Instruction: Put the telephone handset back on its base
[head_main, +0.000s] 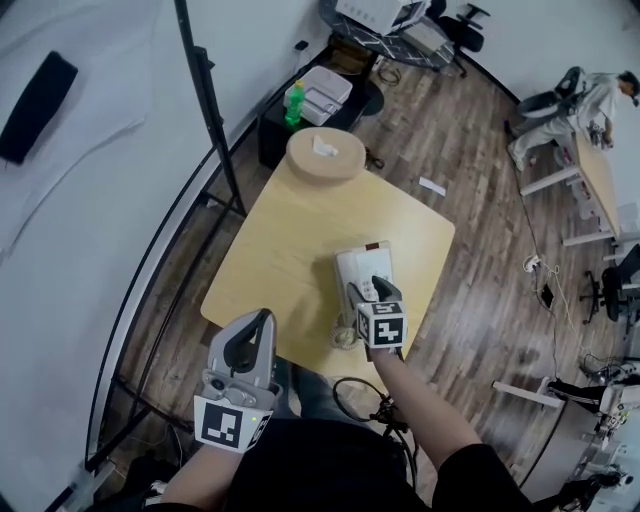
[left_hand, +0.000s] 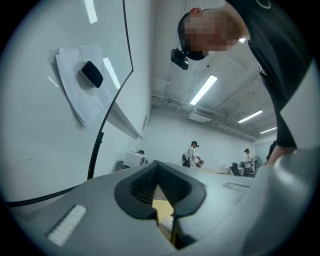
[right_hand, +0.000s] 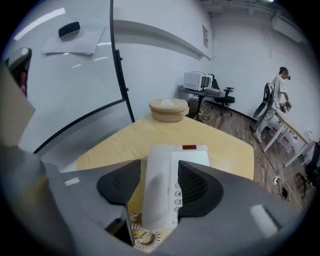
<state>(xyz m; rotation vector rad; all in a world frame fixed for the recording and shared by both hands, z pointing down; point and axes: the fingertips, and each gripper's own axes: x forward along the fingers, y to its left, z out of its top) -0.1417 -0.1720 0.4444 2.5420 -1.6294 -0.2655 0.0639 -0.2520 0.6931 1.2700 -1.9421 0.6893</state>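
A white telephone base (head_main: 372, 258) (right_hand: 192, 157) stands on the light wooden table (head_main: 290, 230) near its front edge. The white handset (head_main: 347, 272) (right_hand: 157, 190) lies along the base's left side. Its coiled cord (right_hand: 142, 239) hangs toward me. My right gripper (head_main: 375, 295) (right_hand: 159, 172) is open, its jaws straddling the handset's near half, with a thin gap showing at the left pad. My left gripper (head_main: 262, 320) (left_hand: 159, 175) is held off the table's front left corner. It is shut with nothing in it.
A round wooden box (head_main: 326, 153) with a white scrap on it sits at the table's far end. A whiteboard with a black eraser (head_main: 35, 105) and its black frame (head_main: 210, 110) run along the left. Behind stand a green bottle (head_main: 294, 103), desks and a person (head_main: 575, 105).
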